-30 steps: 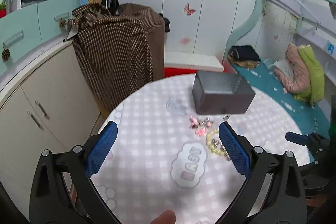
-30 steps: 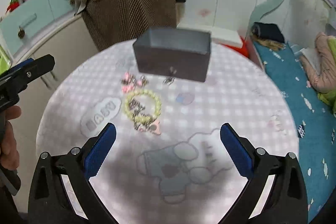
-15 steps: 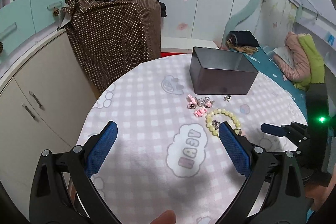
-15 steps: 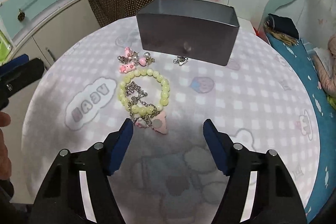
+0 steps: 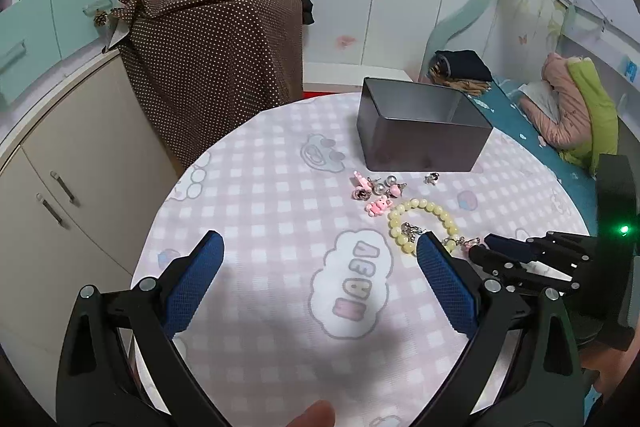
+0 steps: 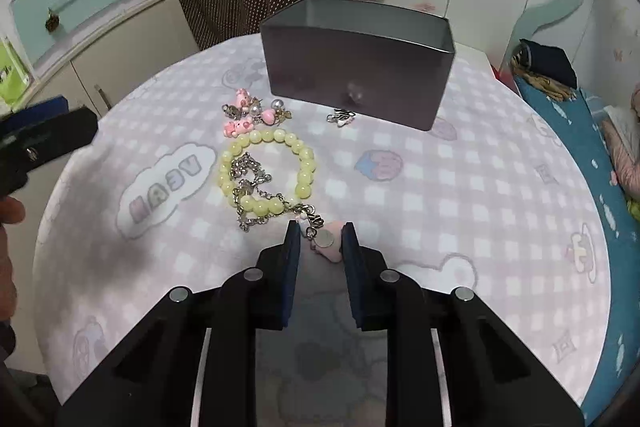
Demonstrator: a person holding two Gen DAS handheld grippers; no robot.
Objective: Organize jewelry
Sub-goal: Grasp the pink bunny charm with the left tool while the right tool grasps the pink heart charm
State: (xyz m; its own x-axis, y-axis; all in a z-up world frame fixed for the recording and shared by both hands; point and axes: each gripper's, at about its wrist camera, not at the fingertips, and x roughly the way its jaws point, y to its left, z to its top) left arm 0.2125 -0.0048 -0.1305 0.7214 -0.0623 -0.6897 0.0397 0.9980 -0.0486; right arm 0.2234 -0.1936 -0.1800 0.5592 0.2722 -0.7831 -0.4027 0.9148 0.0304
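Two grippers over a round table of jewelry

Covered in a checked cloth printed with mirrored letters, seemingly "BABY", the round table [image 6: 500,195] carries a grey open tin [image 6: 360,75] toward its far edge. Before it lie a yellow bead bracelet [image 6: 304,163], a silver chain [image 6: 252,183] and pink charms [image 6: 240,125]. Angled downward, the left gripper [image 5: 320,279] stands wide apart, holding nothing. The right gripper [image 6: 320,243], also angled down, is closing around a pink pendant [image 6: 330,247] between its pads.
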